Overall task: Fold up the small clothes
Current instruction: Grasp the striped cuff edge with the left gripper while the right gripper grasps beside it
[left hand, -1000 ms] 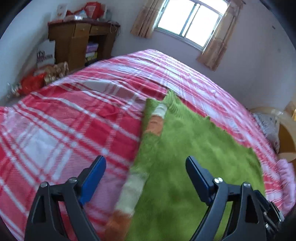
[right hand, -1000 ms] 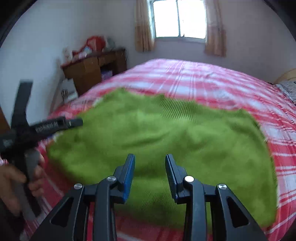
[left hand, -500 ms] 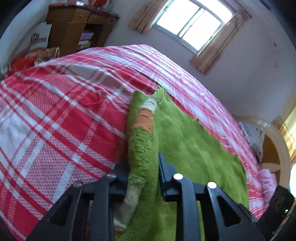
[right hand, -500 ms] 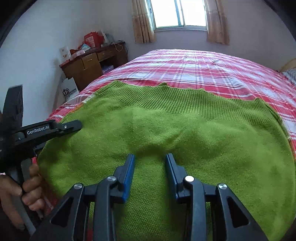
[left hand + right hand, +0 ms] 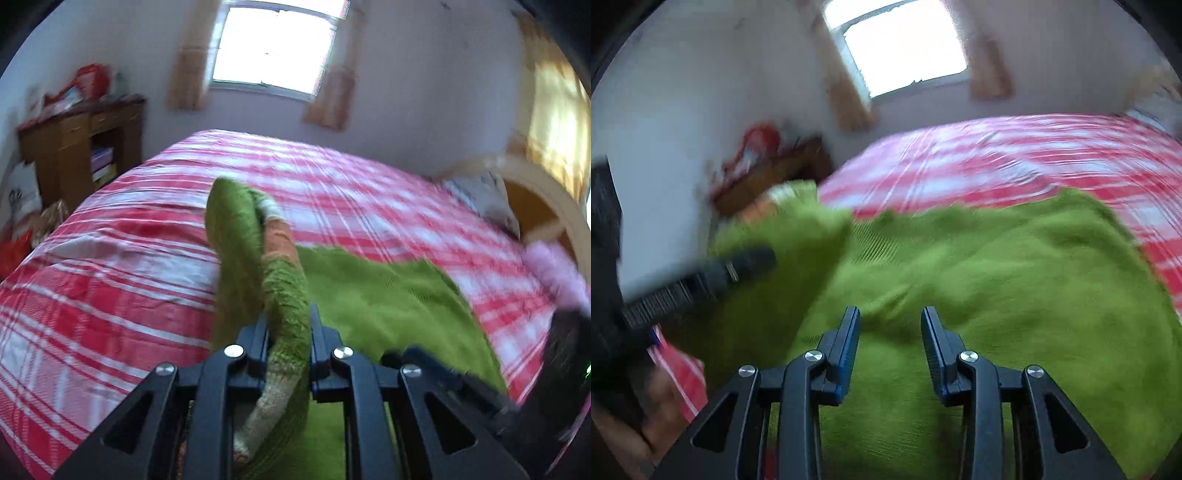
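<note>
A desk (image 5: 79,147) stands against the wall past the bed's left edge. The bed (image 5: 110,288) wears a red, pink and white plaid cover, and on it lies the sweater (image 5: 997,280), a fuzzy lime-green knit with a ribbed band along its far hem, spread broad and rumpled over the near part of the bed toward the right edge. Its left side is raised off the cover: a sleeve (image 5: 284,280) striped green, orange and cream stands up in a curled ridge, with a green flap folded behind it. The left gripper (image 5: 289,354) has that sleeve between its fingers, which are closing and pinch the knit on both sides. The right gripper (image 5: 890,350) hovers low over the sweater's middle, its blue-padded fingers (image 5: 849,347) parted with nothing between them. Both views are blurred.
</note>
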Demonstrator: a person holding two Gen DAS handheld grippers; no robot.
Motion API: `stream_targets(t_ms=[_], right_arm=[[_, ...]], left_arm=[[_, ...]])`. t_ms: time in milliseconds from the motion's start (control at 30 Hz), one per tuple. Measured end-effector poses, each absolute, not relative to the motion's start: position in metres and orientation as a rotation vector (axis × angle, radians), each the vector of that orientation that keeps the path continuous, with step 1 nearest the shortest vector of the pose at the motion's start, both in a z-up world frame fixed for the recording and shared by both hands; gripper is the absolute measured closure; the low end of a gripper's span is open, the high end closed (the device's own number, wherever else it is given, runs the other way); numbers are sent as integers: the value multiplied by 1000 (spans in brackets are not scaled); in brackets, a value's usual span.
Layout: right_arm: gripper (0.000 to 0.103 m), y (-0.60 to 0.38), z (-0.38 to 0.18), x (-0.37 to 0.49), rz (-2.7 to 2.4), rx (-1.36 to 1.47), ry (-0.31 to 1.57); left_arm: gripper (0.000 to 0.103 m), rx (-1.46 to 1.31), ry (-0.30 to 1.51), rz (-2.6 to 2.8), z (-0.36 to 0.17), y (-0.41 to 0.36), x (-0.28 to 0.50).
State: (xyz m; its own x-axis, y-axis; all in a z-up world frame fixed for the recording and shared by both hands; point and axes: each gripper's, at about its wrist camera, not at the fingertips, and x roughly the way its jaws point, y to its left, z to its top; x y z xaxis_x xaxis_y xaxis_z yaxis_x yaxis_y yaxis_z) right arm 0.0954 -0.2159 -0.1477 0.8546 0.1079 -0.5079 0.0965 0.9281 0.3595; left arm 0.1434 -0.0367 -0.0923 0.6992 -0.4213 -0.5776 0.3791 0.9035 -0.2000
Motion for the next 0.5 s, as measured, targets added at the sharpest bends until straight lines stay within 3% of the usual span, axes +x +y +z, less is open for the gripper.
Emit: stream_targets(t_ms=[267,500], right_arm=[[66,-236,-164,109,9,529,632],[56,-245,-156,121,108,579,645]], left_arm=[[87,76,716,-427,-120,-72,134],[87,23,713,-453,-120,-57,133]])
